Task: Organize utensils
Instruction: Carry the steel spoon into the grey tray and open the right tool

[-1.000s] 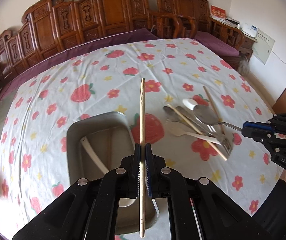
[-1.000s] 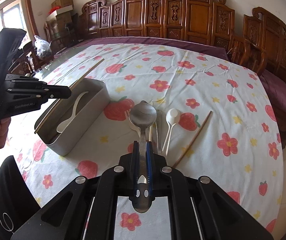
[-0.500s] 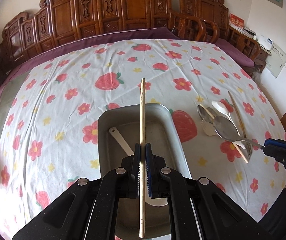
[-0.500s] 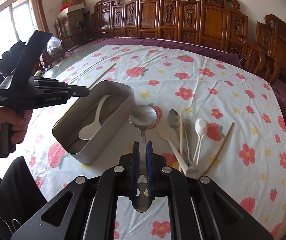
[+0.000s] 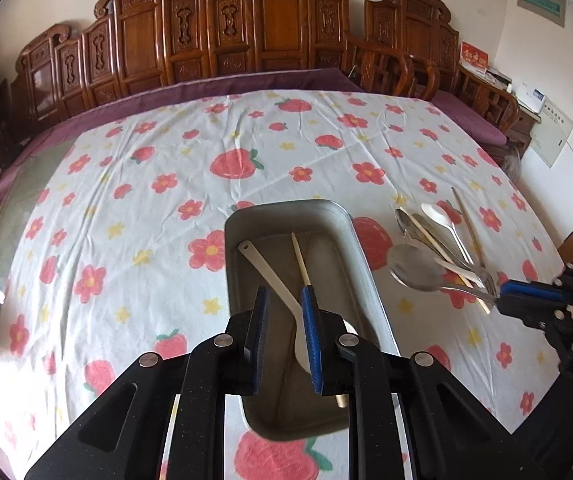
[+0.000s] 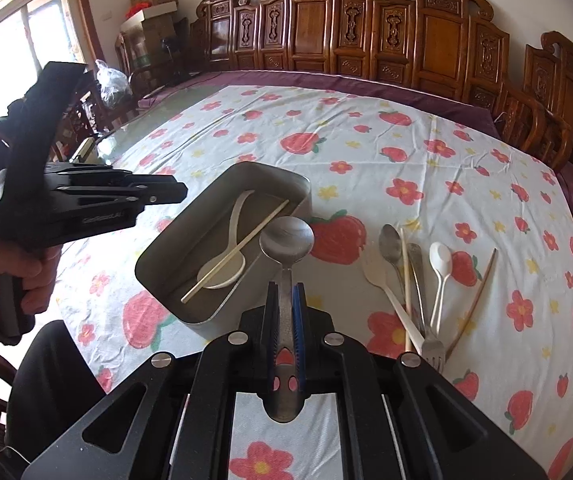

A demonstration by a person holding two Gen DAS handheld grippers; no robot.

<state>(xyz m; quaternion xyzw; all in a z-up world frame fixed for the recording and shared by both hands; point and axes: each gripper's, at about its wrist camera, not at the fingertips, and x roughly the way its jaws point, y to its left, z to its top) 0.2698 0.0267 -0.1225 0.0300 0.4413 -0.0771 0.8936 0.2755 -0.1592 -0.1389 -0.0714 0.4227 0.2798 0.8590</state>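
A grey metal tray sits on the flowered tablecloth. Inside it lie a white spoon and a light wooden chopstick. My left gripper is open and empty above the tray. My right gripper is shut on the handle of a metal spoon, held above the table just right of the tray.
A pile of utensils lies right of the tray: a metal spoon, a small white spoon, a white fork, a metal fork, a light chopstick, a brown chopstick. Carved wooden chairs ring the table.
My left gripper opened and let the chopstick drop into the tray. My right gripper carried the metal spoon left, closer to the tray.
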